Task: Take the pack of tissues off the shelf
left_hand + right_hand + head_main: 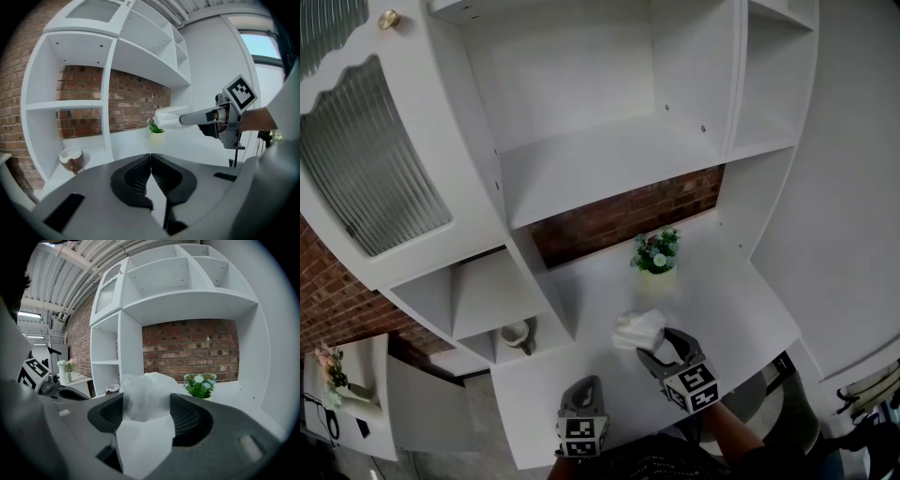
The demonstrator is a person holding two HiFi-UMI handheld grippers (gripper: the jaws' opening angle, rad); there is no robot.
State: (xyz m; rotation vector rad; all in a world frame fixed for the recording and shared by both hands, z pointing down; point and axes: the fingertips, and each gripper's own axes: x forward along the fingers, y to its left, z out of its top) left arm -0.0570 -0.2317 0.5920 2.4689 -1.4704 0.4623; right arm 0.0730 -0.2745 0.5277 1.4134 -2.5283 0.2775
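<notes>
The pack of tissues is a soft white packet, held just over the white counter in front of the shelf unit. My right gripper is shut on it; in the right gripper view the pack of tissues fills the gap between both pads. From the left gripper view the pack of tissues sticks out past the right gripper's fingers. My left gripper sits low near the counter's front edge, shut with nothing in it, its pads touching.
A small potted plant with flowers stands on the counter by the brick back wall. A brown and white jug sits in the low left cubby. The wide shelf above is bare. A glass cabinet door is at upper left.
</notes>
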